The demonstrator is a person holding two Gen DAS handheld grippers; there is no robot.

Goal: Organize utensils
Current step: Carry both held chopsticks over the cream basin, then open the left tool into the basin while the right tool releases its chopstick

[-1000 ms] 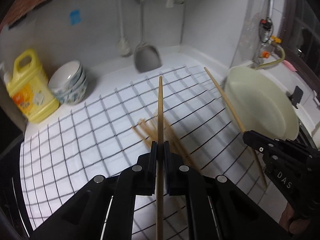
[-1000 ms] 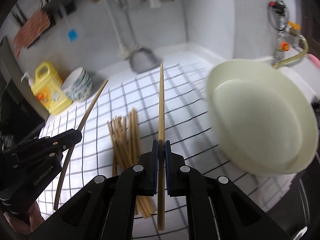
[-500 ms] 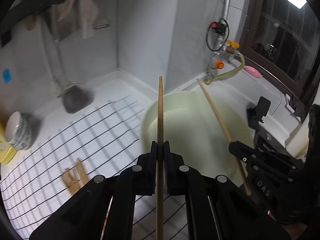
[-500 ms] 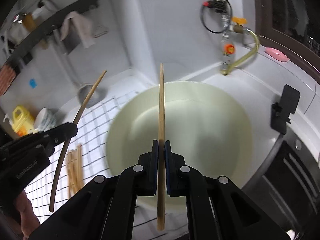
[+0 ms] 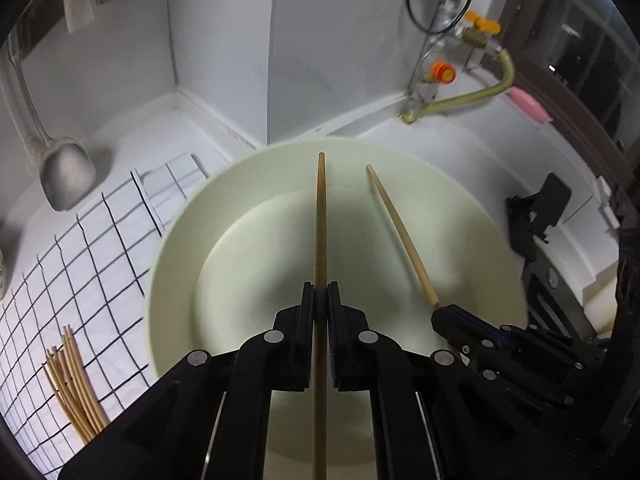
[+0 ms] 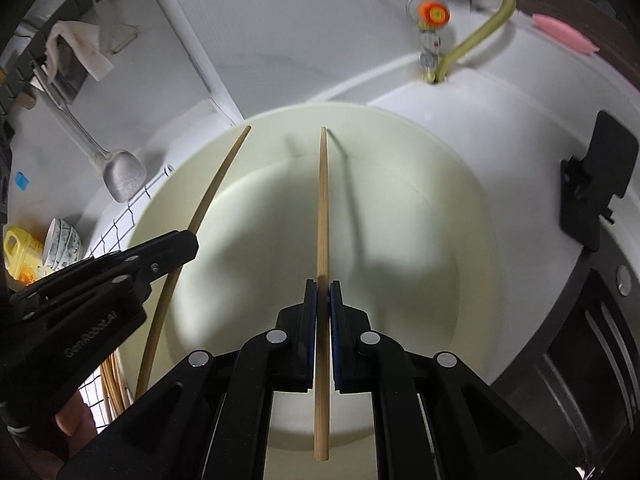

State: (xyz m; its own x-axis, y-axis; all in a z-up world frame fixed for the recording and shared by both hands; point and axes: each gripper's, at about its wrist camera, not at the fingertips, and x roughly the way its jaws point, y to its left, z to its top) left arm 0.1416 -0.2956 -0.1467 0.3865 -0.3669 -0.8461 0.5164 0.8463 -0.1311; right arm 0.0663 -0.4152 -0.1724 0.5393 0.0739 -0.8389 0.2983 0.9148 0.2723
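Observation:
My left gripper (image 5: 320, 292) is shut on a wooden chopstick (image 5: 320, 216) that points forward over a large cream basin (image 5: 180, 240). My right gripper (image 6: 322, 292) is shut on a second chopstick (image 6: 322, 200) over the same basin (image 6: 472, 208). Each gripper shows in the other's view: the right one (image 5: 440, 314) with its chopstick (image 5: 400, 236) at the lower right, the left one (image 6: 188, 242) with its chopstick (image 6: 216, 184) at the left. A bundle of several chopsticks (image 5: 76, 388) lies on the checked cloth (image 5: 80, 248) to the left of the basin.
A metal ladle (image 5: 66, 176) hangs by the back wall. A tap with a yellow hose (image 5: 452, 96) is behind the basin. A pink soap (image 5: 528, 104) and a black phone stand (image 5: 536, 216) are to the right. Stacked bowls (image 6: 62, 240) and a yellow bottle (image 6: 20, 252) are far left.
Both grippers have swung right from the checked cloth to above the basin, each still holding its chopstick. The basin now fills the middle of both views.

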